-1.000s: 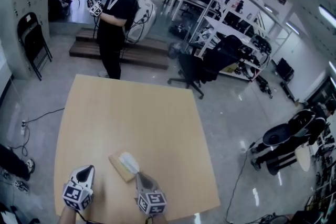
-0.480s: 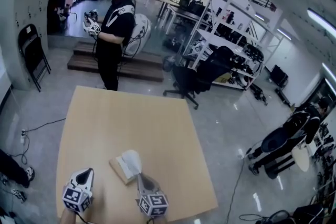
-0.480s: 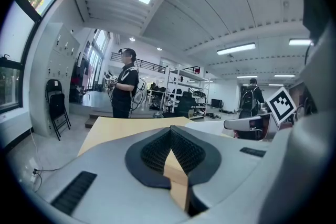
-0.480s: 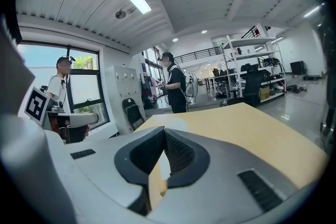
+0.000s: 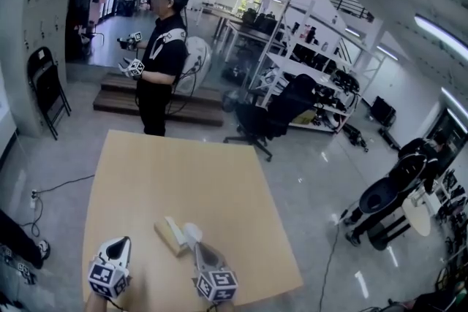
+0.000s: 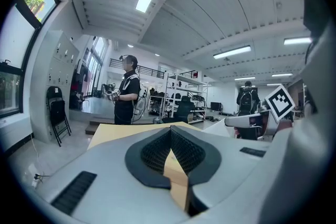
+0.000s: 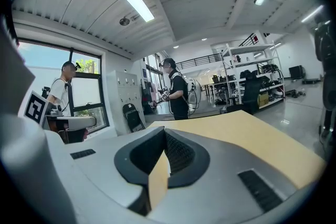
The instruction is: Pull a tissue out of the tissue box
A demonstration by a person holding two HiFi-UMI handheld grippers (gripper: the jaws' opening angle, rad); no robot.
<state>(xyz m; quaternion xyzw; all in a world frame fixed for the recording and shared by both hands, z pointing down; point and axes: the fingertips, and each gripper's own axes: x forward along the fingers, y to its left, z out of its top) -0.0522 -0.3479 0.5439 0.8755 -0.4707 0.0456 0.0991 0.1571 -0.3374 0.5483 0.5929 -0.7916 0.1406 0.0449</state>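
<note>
As right gripper pinches tissue above the tissue box, left gripper closed empty beside it, unheld box may lift.

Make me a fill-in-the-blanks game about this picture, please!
1. The tissue box lies on a wooden ___.
2. The tissue poking out of it is coloured ___.
3. The person standing at the far end wears a top coloured ___.

Missing words: table, white, black.
</note>
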